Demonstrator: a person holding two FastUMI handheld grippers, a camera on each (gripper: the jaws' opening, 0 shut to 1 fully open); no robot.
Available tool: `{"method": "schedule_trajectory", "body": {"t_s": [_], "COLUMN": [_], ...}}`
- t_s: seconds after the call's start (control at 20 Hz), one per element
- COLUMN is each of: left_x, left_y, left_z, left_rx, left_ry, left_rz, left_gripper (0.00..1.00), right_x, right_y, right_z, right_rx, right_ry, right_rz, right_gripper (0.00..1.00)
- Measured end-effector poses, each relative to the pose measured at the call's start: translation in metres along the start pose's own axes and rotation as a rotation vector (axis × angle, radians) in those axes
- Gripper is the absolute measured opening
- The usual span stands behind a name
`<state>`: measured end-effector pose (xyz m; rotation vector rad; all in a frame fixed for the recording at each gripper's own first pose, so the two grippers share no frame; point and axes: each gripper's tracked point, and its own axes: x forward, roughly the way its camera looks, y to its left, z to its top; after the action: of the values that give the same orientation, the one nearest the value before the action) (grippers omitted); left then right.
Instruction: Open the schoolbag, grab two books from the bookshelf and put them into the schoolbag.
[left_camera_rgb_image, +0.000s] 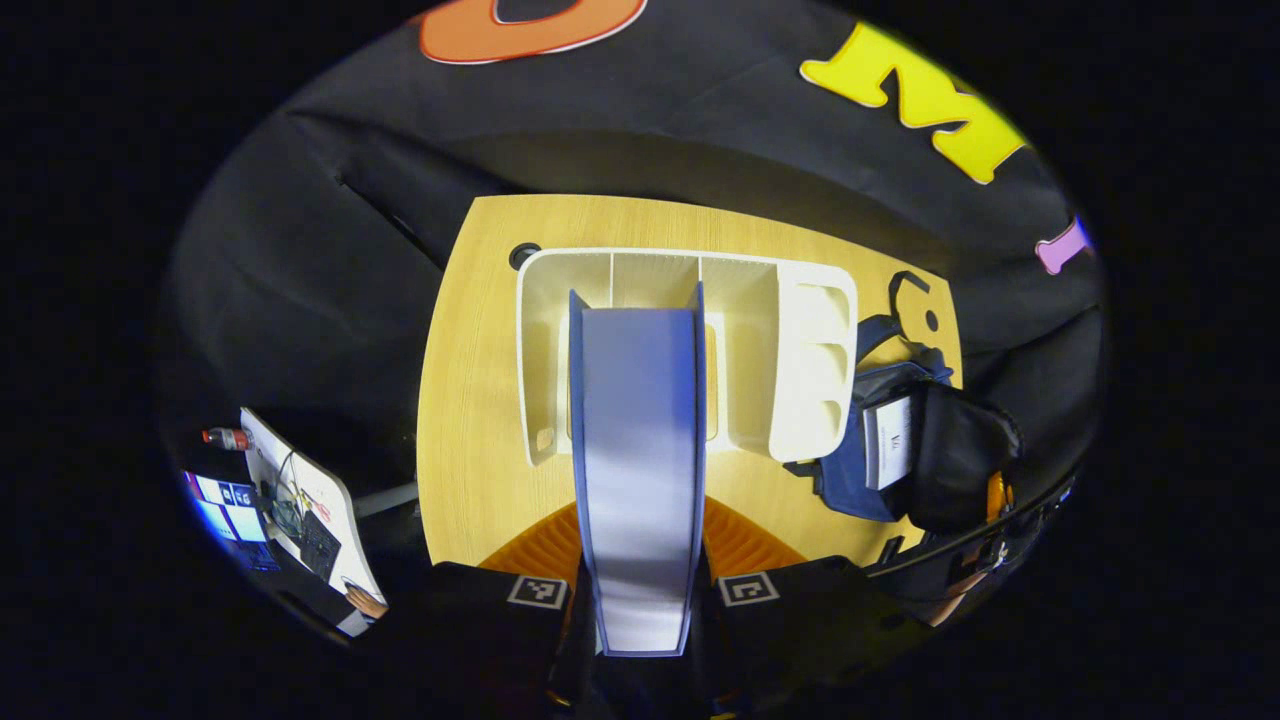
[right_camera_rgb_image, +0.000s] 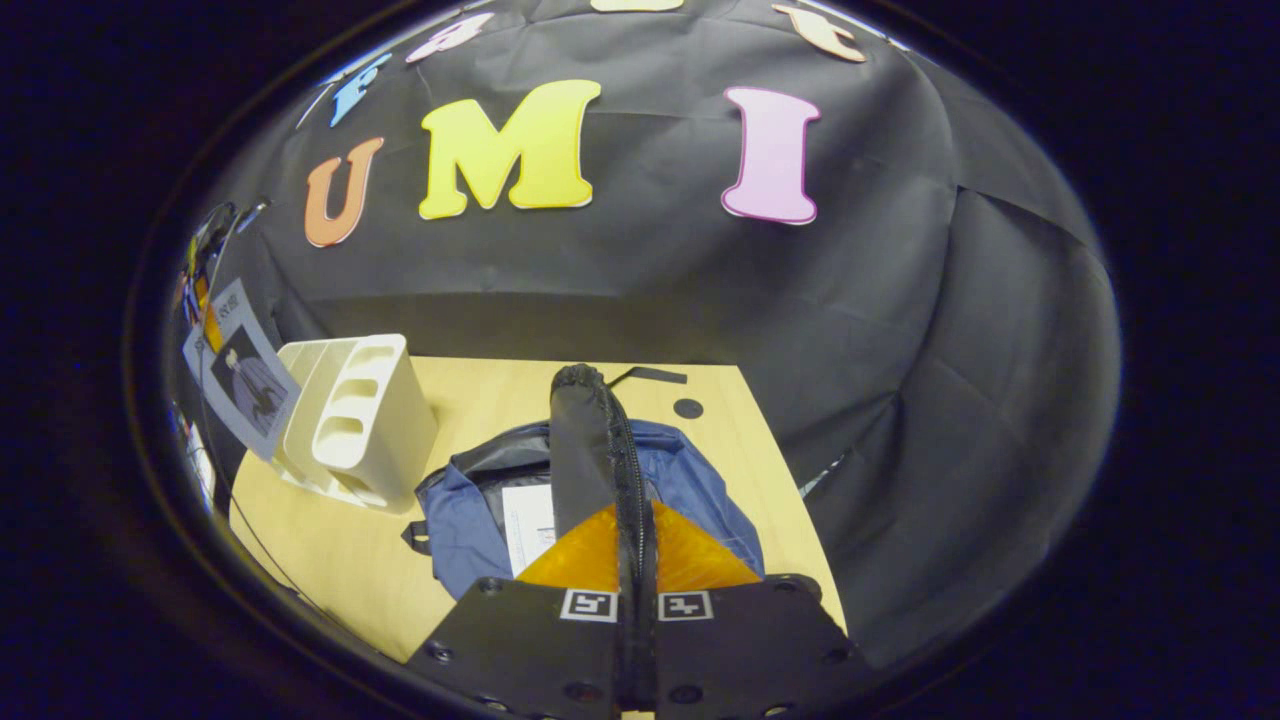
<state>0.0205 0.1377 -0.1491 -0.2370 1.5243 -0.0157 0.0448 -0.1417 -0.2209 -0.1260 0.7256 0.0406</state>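
- While the left gripper (left_camera_rgb_image: 640, 600) clamps a blue book (left_camera_rgb_image: 638, 470) over the white bookshelf (left_camera_rgb_image: 800, 360), the schoolbag (left_camera_rgb_image: 890, 450) lies at three o'clock.
- Right gripper (right_camera_rgb_image: 637, 610) pinches the schoolbag's black flap (right_camera_rgb_image: 585, 450), lifted.

No text, brand or number can be read anywhere. The white book (left_camera_rgb_image: 888, 442) lying in the schoolbag (left_camera_rgb_image: 850, 470), at about three o'clock in the left gripper view, carries a small mark and fine print too blurred to make out. At nine o'clock in the right gripper view, the cover of another book (right_camera_rgb_image: 240, 375) shows a dark figure under a few illegible characters.
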Motion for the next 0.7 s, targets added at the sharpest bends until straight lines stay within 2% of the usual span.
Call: {"method": "schedule_trajectory", "body": {"t_s": [0.1,0.2,0.3,0.55,0.7], "left_x": [-0.024,-0.038,-0.044,-0.047,-0.044], "left_y": [-0.004,0.001,-0.015,-0.071,-0.106], "left_z": [-0.016,-0.029,-0.042,-0.060,-0.059], "left_rx": [-0.038,-0.048,-0.072,-0.172,-0.182], "left_ry": [-0.035,-0.068,-0.102,-0.128,-0.176], "left_rz": [-0.059,-0.082,-0.148,-0.387,-0.533], "left_gripper": [0.41,0.39,0.41,0.41,0.39], "right_x": [0.001,0.001,0.001,-0.001,-0.002], "right_y": [0.000,0.000,0.002,0.004,0.006], "right_z": [0.001,0.000,0.002,0.000,-0.008], "right_rx": [0.003,-0.001,-0.006,-0.024,-0.018], "right_ry": [0.001,0.003,0.004,0.009,0.025], "right_rz": [0.002,0.005,0.008,0.011,0.016], "right_gripper": [0.00,0.00,0.00,0.00,0.00]}}
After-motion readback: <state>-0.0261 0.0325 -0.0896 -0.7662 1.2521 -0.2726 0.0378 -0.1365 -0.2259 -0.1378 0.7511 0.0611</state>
